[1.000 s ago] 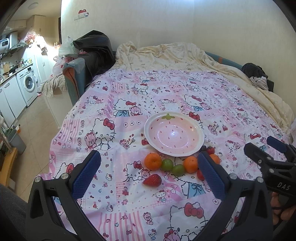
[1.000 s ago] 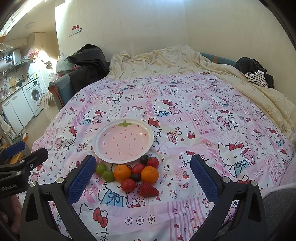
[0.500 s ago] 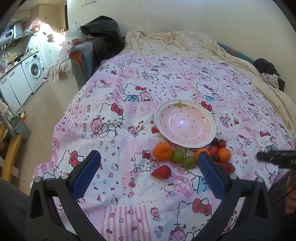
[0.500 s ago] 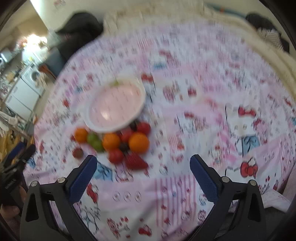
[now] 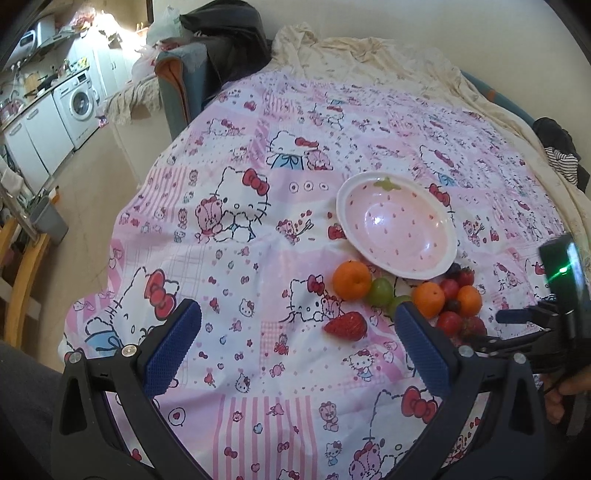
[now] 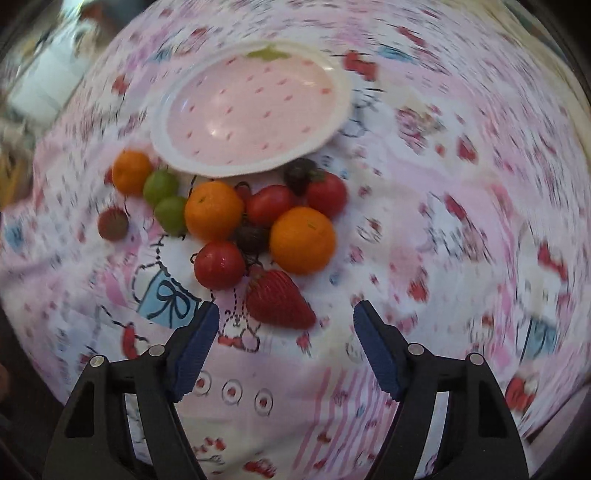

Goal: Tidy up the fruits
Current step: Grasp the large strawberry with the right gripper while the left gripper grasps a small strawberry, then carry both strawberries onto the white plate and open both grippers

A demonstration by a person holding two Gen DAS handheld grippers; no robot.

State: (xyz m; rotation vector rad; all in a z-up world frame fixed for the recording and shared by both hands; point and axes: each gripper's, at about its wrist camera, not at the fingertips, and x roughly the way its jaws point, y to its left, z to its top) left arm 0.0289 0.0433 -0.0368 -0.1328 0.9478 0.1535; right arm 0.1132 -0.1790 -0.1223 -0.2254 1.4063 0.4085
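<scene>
From my left camera I see a bed (image 5: 332, 122) spread with a pink cartoon-cat quilt (image 5: 236, 258), and a crumpled cream sheet (image 5: 369, 55) bunched at twelve o'clock against a plain pale wall (image 5: 406, 22). At ten o'clock a white washing machine (image 5: 77, 105) sits among white cabinets (image 5: 33, 144), sunlight glaring above. Beige floor (image 5: 88, 206) runs along nine o'clock, beside a wooden chair (image 5: 22, 280).

Fruits (image 5: 424, 299) beside empty plate (image 5: 397, 229)
</scene>
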